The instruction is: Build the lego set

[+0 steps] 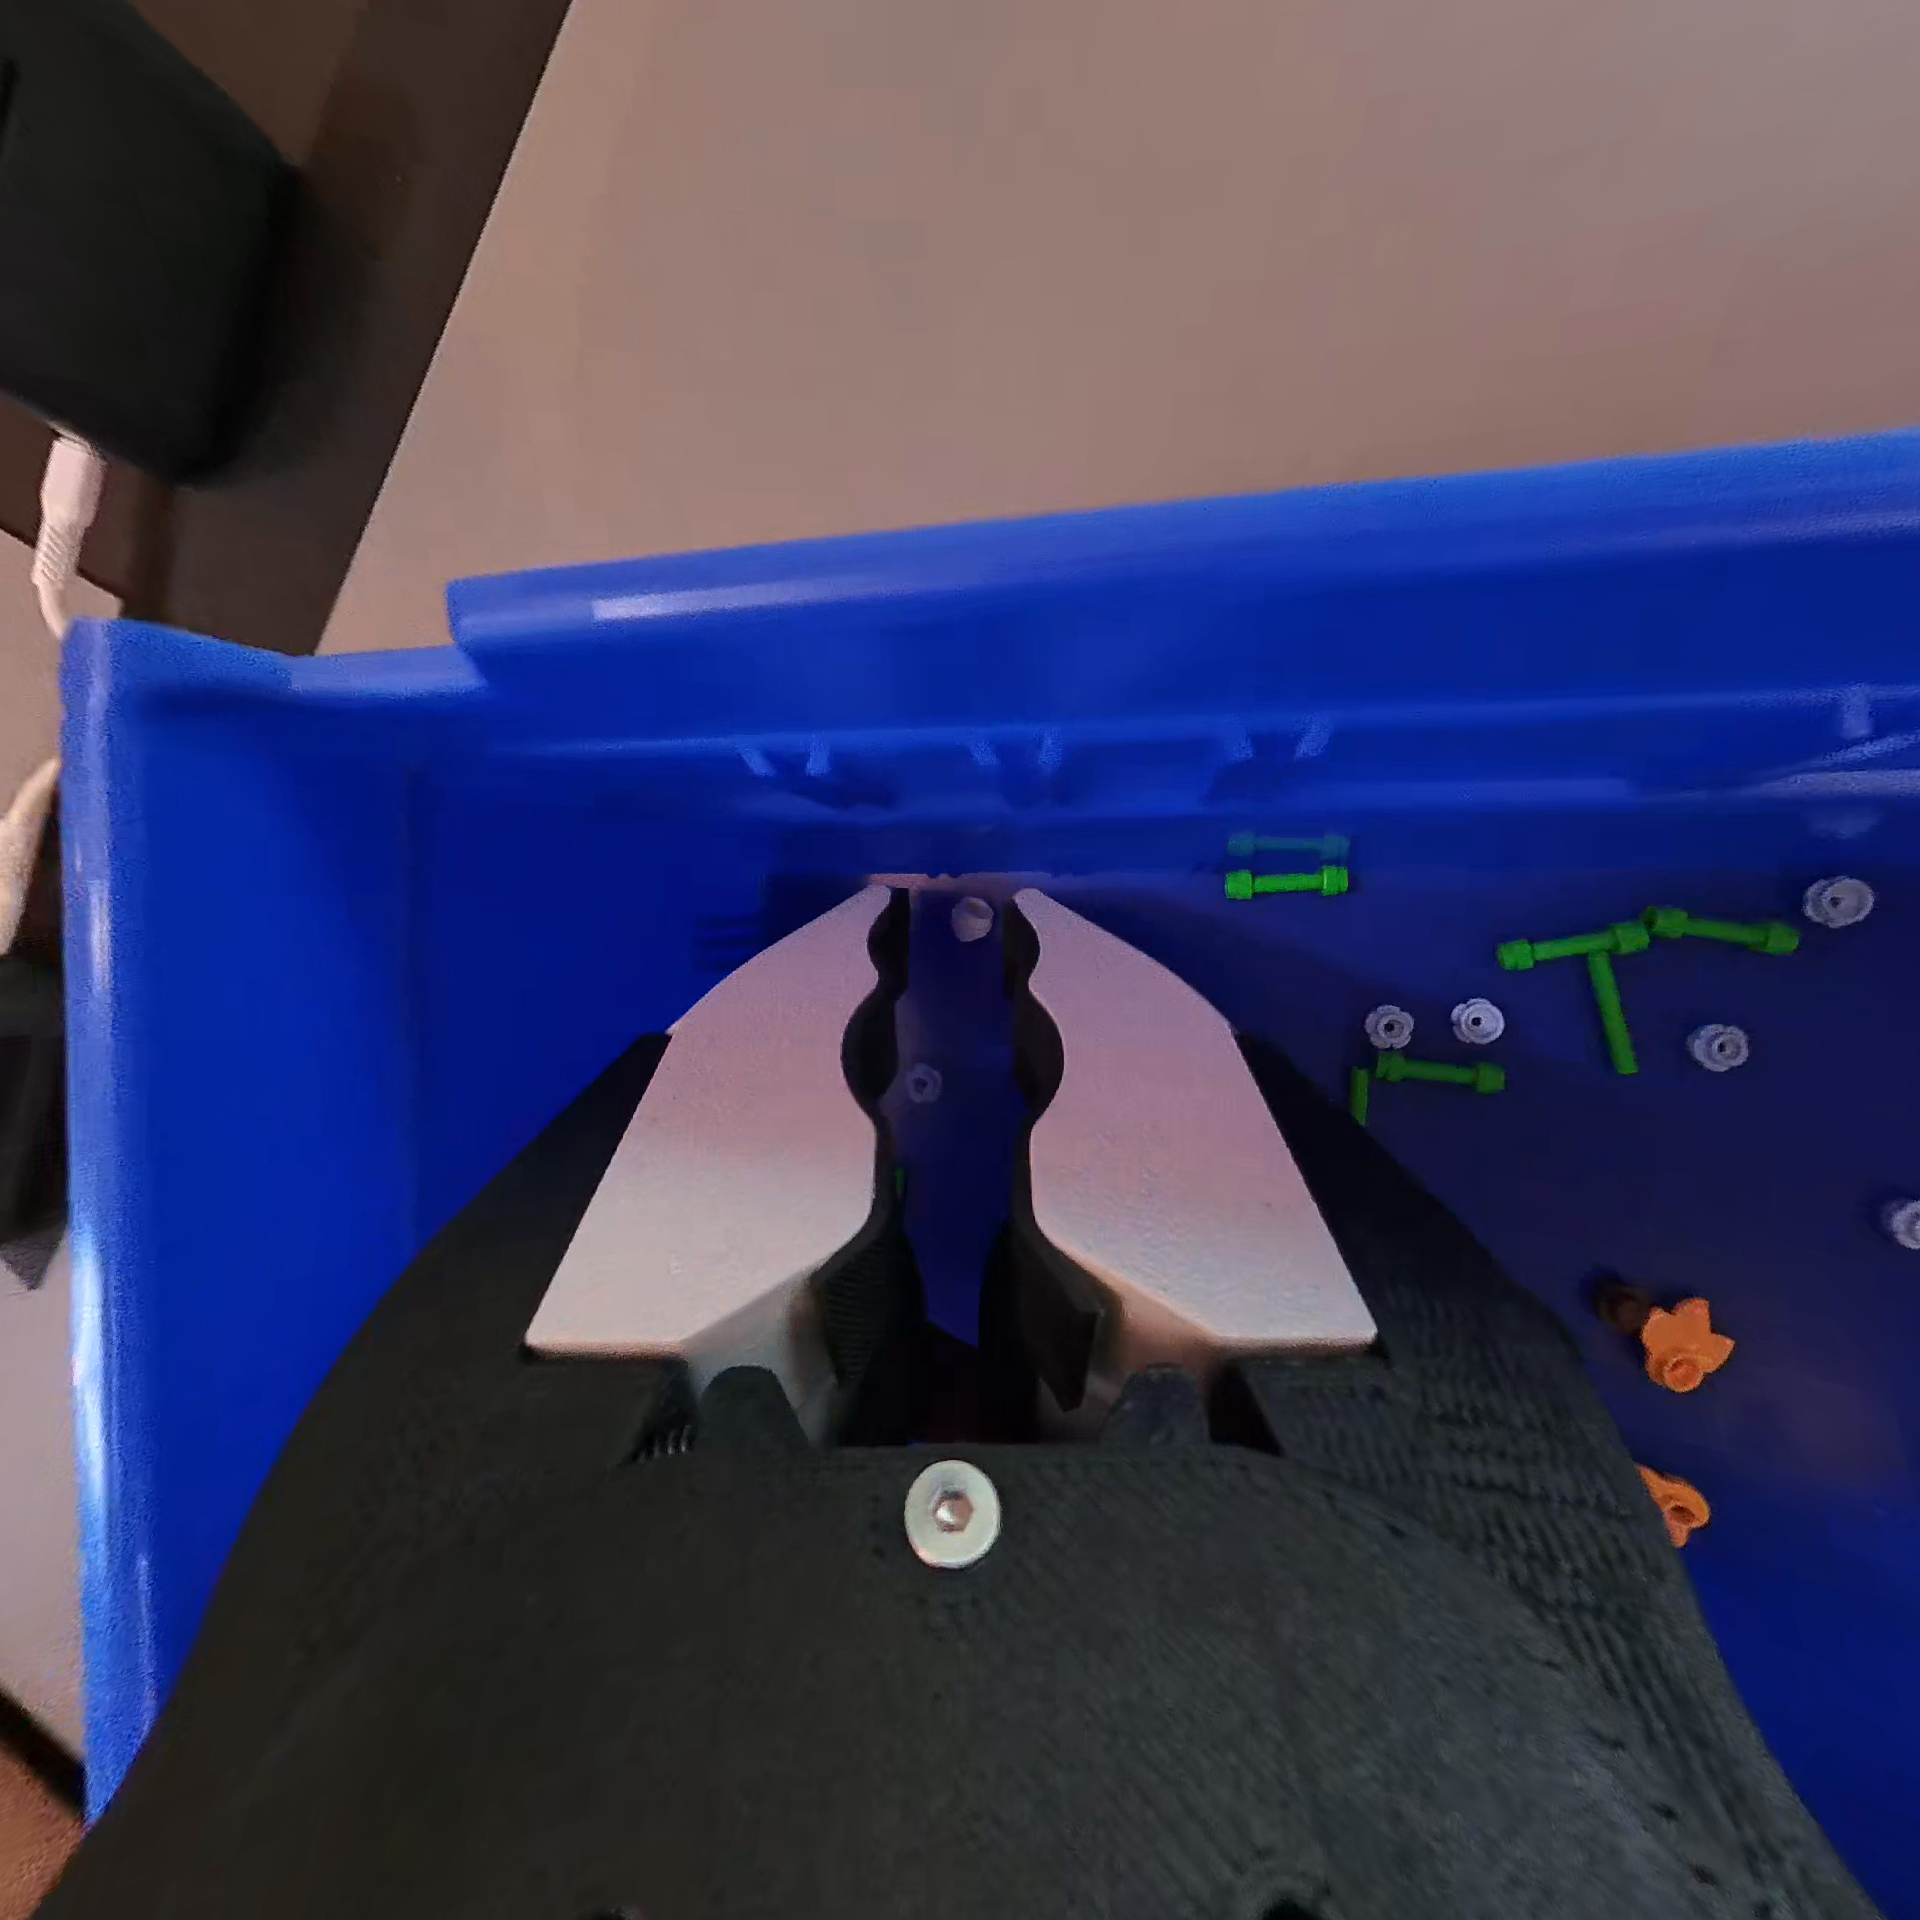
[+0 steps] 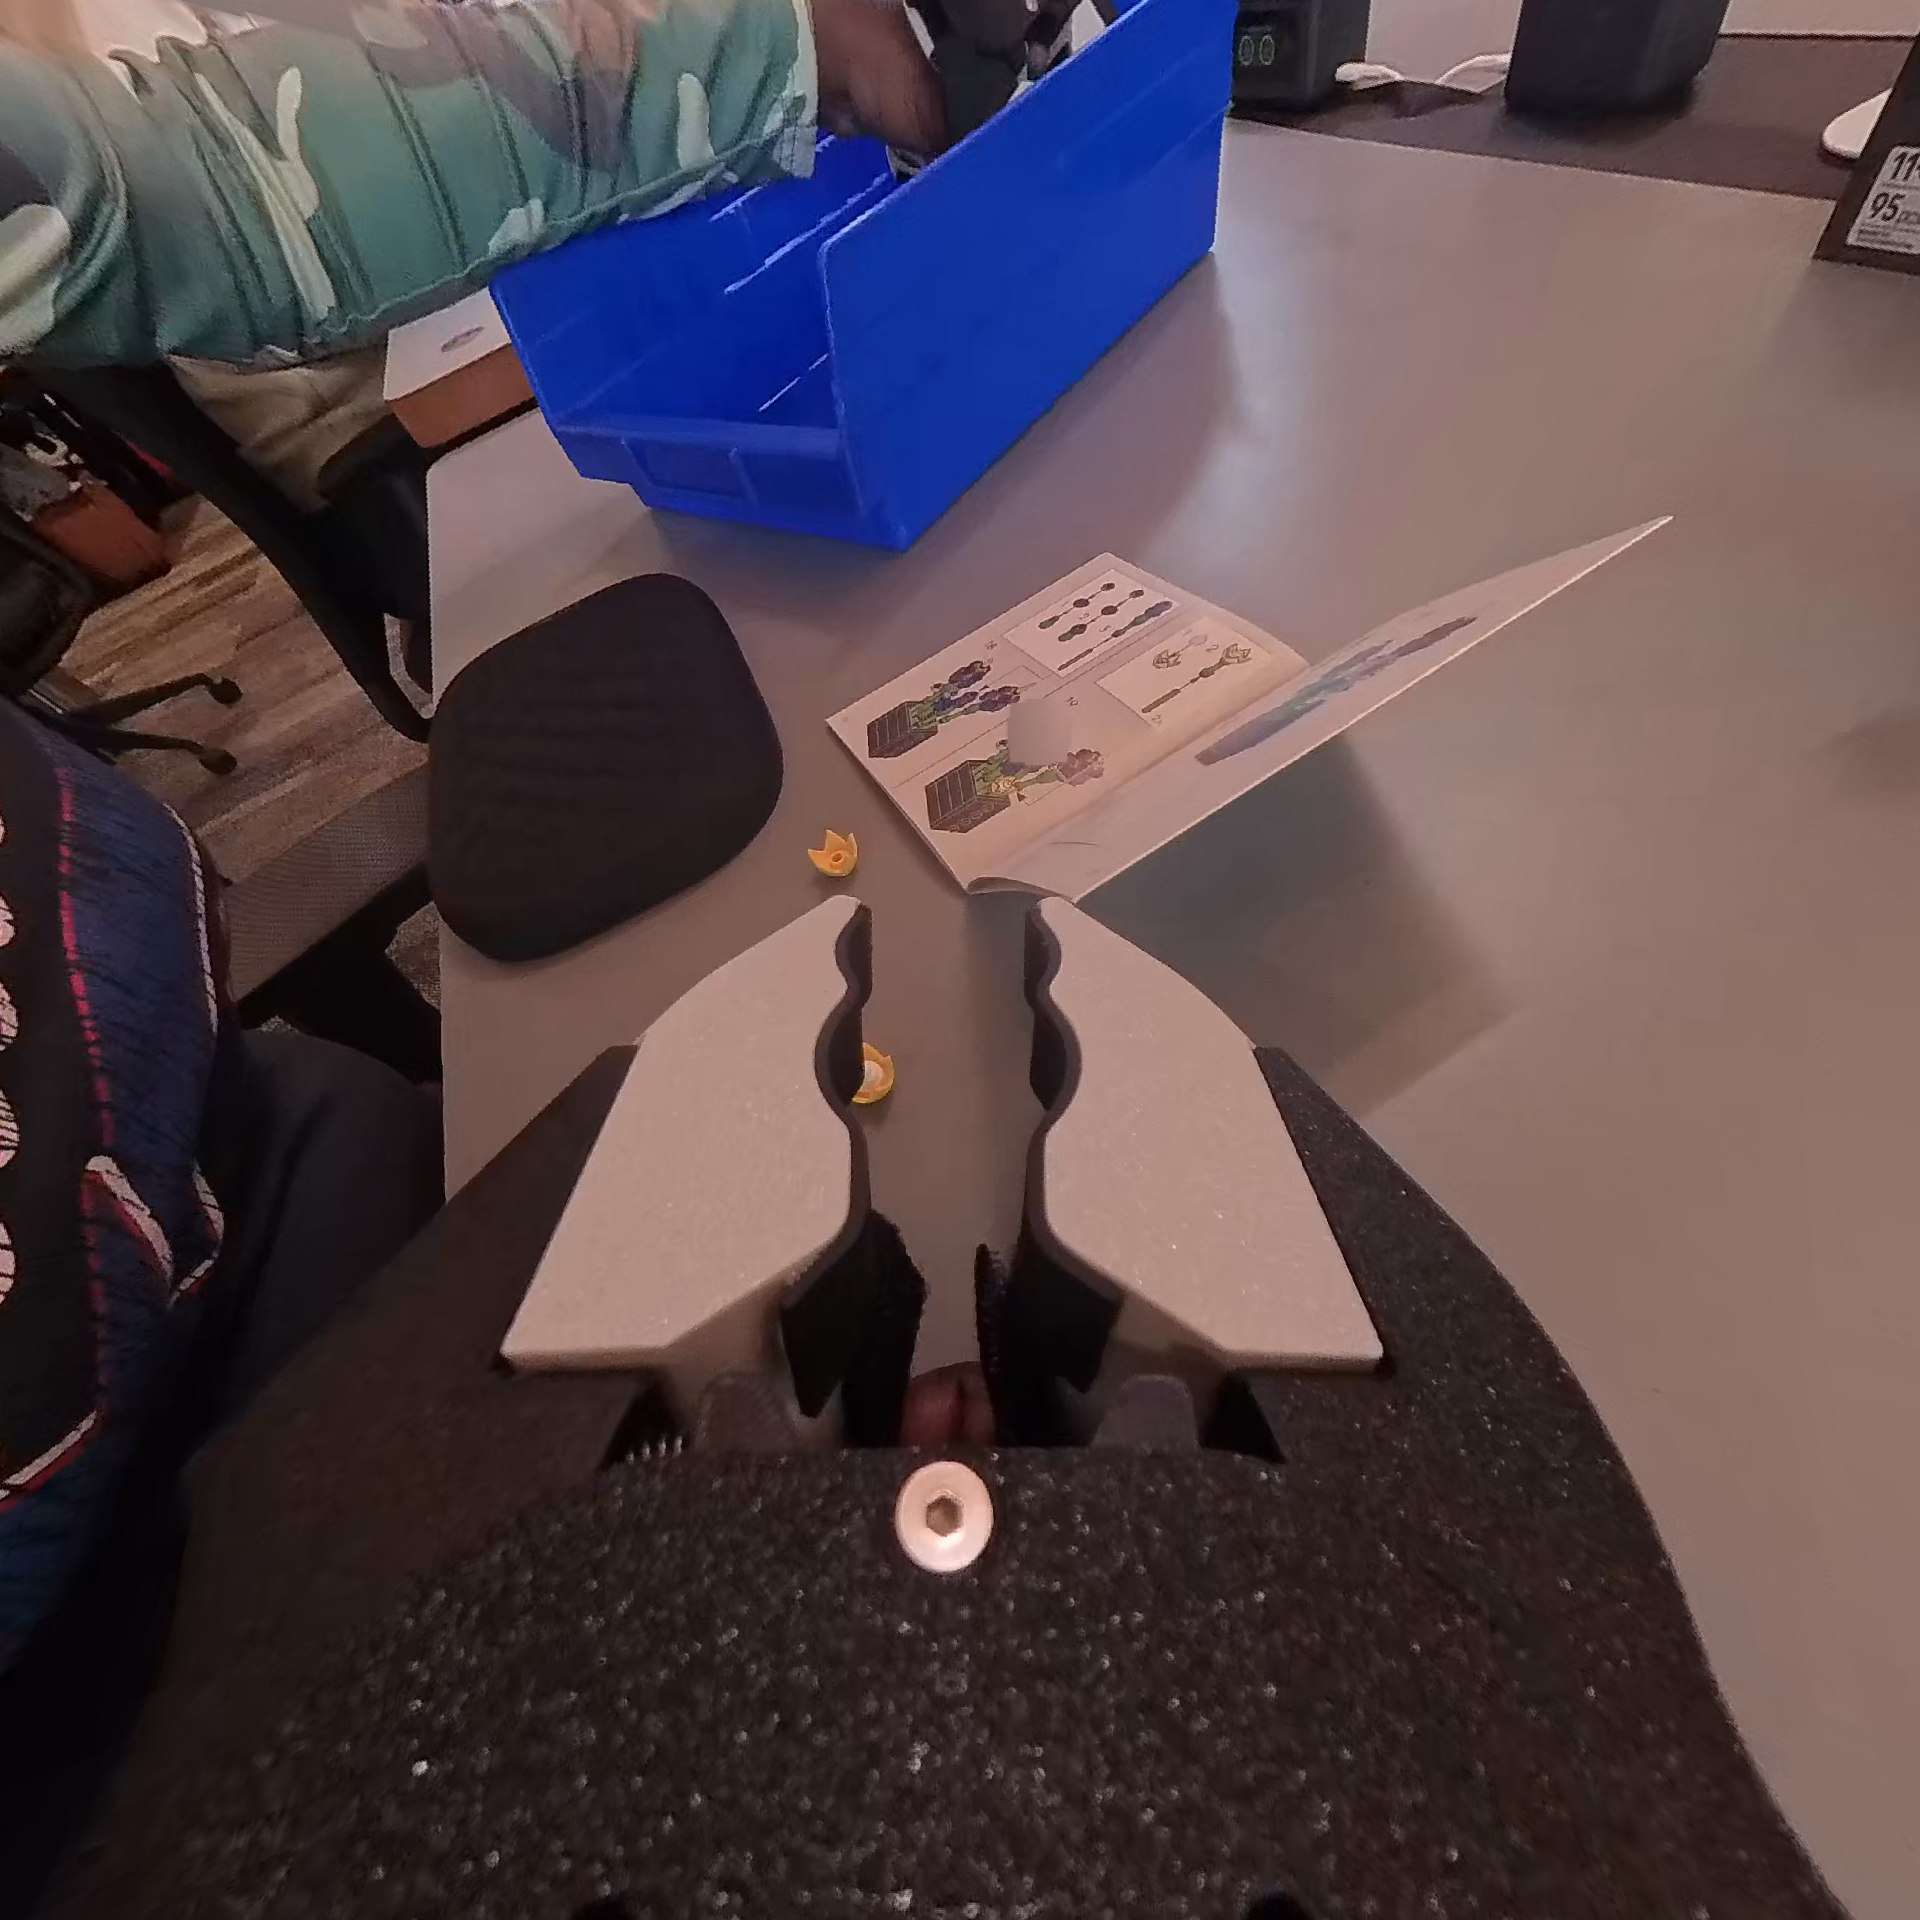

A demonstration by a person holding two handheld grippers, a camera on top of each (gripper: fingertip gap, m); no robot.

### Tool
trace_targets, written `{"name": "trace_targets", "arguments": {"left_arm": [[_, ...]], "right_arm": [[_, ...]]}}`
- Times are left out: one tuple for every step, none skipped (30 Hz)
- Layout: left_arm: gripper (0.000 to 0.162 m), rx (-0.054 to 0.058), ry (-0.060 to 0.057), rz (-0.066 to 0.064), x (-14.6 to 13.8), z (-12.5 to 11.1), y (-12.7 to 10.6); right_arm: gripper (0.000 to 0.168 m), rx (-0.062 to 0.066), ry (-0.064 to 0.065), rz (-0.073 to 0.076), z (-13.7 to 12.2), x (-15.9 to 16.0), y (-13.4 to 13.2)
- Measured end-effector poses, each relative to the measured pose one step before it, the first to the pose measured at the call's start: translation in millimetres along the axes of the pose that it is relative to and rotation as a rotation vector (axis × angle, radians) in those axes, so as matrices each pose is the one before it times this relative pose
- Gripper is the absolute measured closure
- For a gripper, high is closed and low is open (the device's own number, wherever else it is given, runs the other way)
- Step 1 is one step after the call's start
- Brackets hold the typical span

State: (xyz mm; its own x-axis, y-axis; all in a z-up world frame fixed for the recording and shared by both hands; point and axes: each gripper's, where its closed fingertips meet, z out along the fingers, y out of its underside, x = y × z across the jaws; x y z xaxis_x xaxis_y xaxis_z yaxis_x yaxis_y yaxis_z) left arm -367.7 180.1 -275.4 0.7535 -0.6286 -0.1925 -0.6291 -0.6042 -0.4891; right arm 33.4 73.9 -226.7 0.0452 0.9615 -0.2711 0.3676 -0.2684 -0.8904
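In the left wrist view my left gripper [image 1: 956, 912] is inside the blue bin [image 1: 260, 935], tips near the far wall. Its jaws stand a small gap apart. A small white round piece [image 1: 972, 920] lies between the tips; I cannot tell if they touch it. Green bar pieces [image 1: 1286, 883], clear round pieces [image 1: 1475, 1021] and orange pieces [image 1: 1683, 1342] lie on the bin floor to the right. My right gripper [image 2: 945, 914] is open and empty above the grey table [image 2: 1455, 1039]. Two yellow flower pieces lie there, one [image 2: 834, 852] ahead, one [image 2: 875, 1073] beside the left finger.
An open instruction booklet [image 2: 1091, 717] lies ahead of the right gripper. The blue bin [image 2: 987, 343] stands behind it, and a patterned sleeve [image 2: 364, 156] reaches into it. A black chair cushion [image 2: 597, 769] sits at the table's left edge. A dark box [image 2: 1870, 208] stands far right. One gripper's finger ends stand about 40 cm off the other's.
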Motion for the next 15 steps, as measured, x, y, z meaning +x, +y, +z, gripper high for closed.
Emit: {"name": "trace_targets", "arguments": {"left_arm": [[0.144,0.0013,0.0159,-0.0209,0.40,1.07,0.92],[0.146,-0.0077,0.0139,-0.0198,0.60,1.49,2.14],[0.152,-0.0035,0.0110,-0.0189,0.59,1.28,1.65],[0.153,0.0059,0.0086,-0.0200,0.49,0.45,0.08],[0.153,0.0048,0.0056,-0.0142,0.34,-0.10,0.04],[0.153,-0.0029,0.0055,-0.0045,0.94,-0.66,0.76],[0.153,-0.0137,-0.0028,-0.0017,0.51,-1.33,1.63],[0.153,-0.0113,-0.0182,-0.0046,-0.90,-3.05,1.09],[0.153,0.0060,-0.0297,-0.0121,-1.61,-6.15,-1.52],[0.153,0.0318,-0.0281,-0.0243,-0.73,-9.52,-5.28],[0.153,0.0614,-0.0215,-0.0368,1.27,-12.77,-9.56],[0.154,0.0900,-0.0142,-0.0451,4.28,-15.24,-14.03],[0.154,0.1118,-0.0046,-0.0534,8.52,-17.12,-18.04],[0.154,0.1308,0.0167,-0.0580,15.19,-17.85,-21.69],[0.154,0.1545,0.0482,-0.0541,24.10,-17.33,-25.21]], "right_arm": [[0.140,-0.0006,0.0009,0.0005,0.09,0.11,0.13],[0.140,-0.0007,0.0012,-0.0007,0.14,0.10,0.05],[0.140,-0.0005,0.0016,-0.0010,0.07,0.08,0.08],[0.140,-0.0006,0.0010,-0.0003,0.05,0.05,0.07],[0.140,-0.0008,0.0004,0.0002,0.17,0.06,0.12],[0.140,-0.0011,-0.0004,0.0005,0.09,0.05,0.25],[0.140,0.0001,-0.0007,0.0004,0.00,-0.03,-0.04],[0.140,0.0031,-0.0012,-0.0004,-0.22,-0.26,-0.41],[0.140,0.0062,-0.0022,-0.0014,-0.63,-0.44,-0.74],[0.140,0.0101,-0.0037,-0.0034,-1.00,-0.74,-1.26],[0.140,0.0156,-0.0078,-0.0073,-1.35,-1.64,-1.85],[0.139,0.0207,-0.0091,-0.0091,-1.67,-2.00,-2.68],[0.139,0.0249,-0.0051,-0.0071,-1.99,-1.37,-3.28],[0.141,0.0312,-0.0053,-0.0070,-2.10,-1.36,-4.28],[0.149,0.0442,-0.0010,-0.0097,-2.40,-0.96,-6.27]]}}
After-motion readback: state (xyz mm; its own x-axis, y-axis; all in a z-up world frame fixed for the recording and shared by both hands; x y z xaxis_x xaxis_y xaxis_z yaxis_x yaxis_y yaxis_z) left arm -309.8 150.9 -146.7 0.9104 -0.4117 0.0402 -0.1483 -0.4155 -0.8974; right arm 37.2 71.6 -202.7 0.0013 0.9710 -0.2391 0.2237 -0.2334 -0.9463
